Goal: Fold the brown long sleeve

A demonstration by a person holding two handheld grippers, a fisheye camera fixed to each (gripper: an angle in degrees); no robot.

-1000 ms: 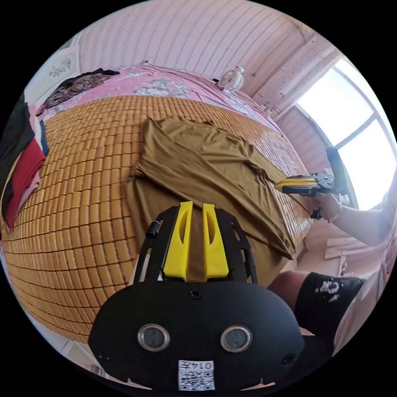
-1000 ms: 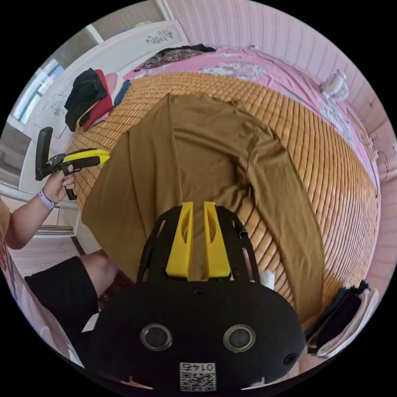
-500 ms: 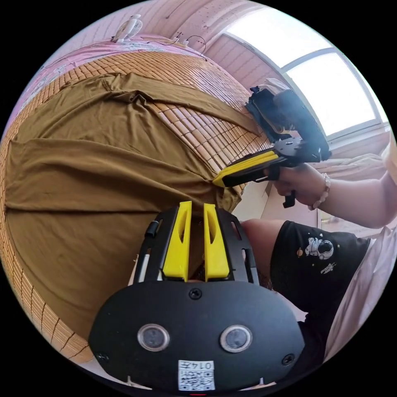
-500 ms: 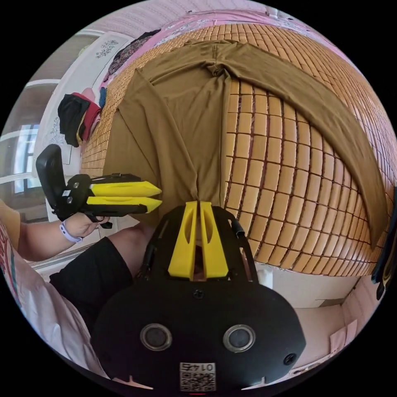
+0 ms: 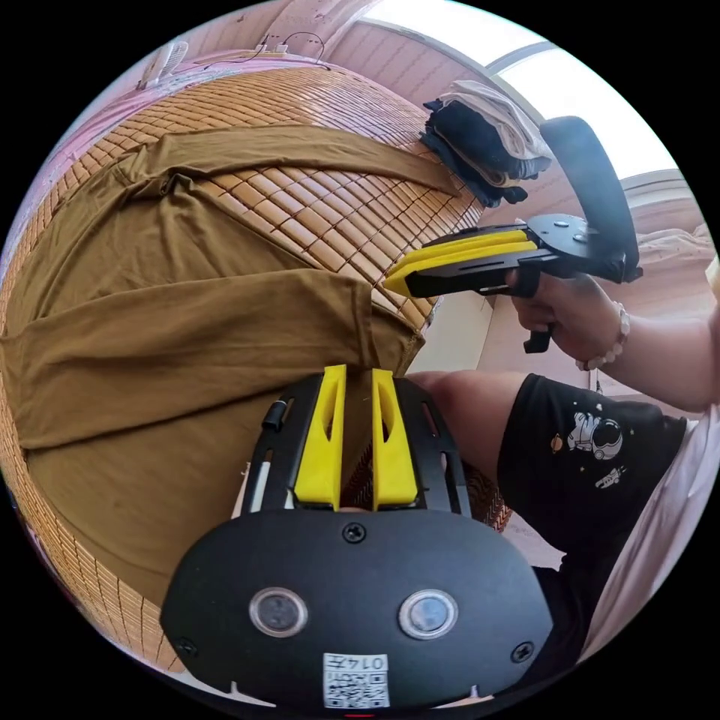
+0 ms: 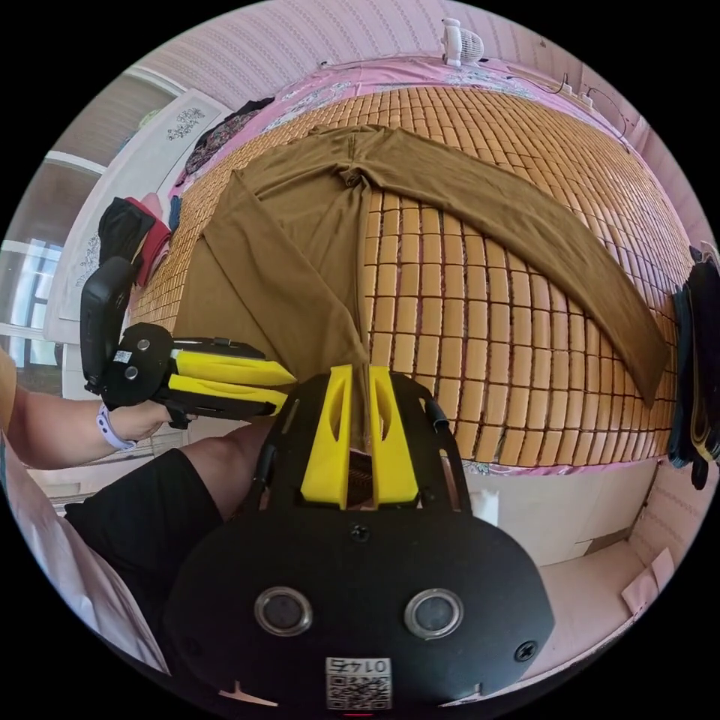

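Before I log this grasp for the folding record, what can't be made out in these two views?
- Left gripper view: whether the left tool pinches the brown long sleeve; the cloth edge between its jaws is unclear.
- Right gripper view: the hem corner by the right tool is hidden behind its jaws.
- Right gripper view: the dark clothes pile is cut off by the picture's edge.
- Both views: the shirt's underside lies against the bamboo mat.

Bed (image 6: 465, 315), covered by a woven bamboo mat (image 6: 450, 352) over a pink sheet (image 6: 390, 75). On the mat: brown long sleeve (image 6: 300, 247), spread beyond the fingers (image 6: 330, 420), one sleeve stretched rightward; piled dark and red clothes (image 6: 131, 229) at the far left edge; small fan (image 6: 459, 41) farthest off.
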